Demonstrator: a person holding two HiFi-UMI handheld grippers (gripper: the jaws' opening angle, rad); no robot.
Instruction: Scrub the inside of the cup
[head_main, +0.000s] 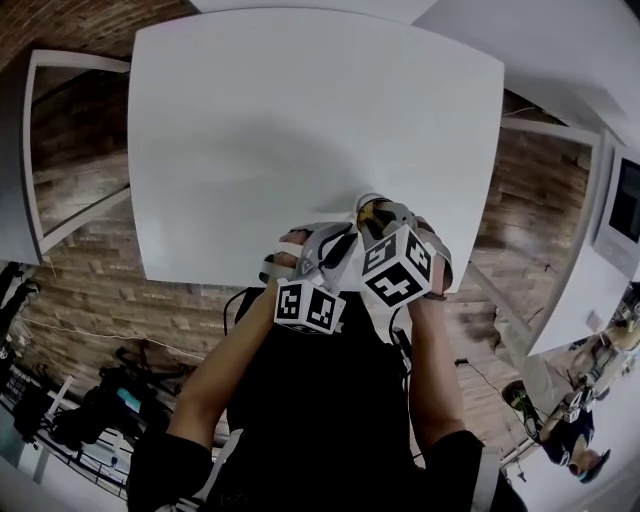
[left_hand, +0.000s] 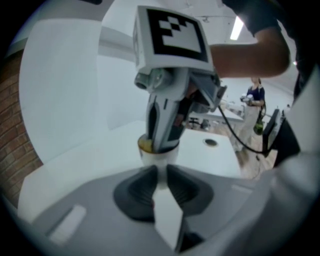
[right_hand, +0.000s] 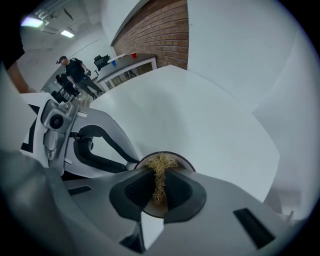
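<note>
- The scrubber (right_hand: 161, 162) sits in the mouth of the cup (left_hand: 160, 158), low in the centre of the right gripper view. I judge the scrubbing to be at its start or under way, with the inside not yet shown clean.
- The right gripper (right_hand: 159, 176) has its jaws pinched on the straw-coloured scrubber.
- The left gripper (left_hand: 160, 174) clamps the white cup's wall, steadying it over the table (head_main: 300, 120).

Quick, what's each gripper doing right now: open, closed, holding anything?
Left gripper: closed on the white cup.
Right gripper: closed on a straw-coloured scrubber, reaching down into the cup.
</note>
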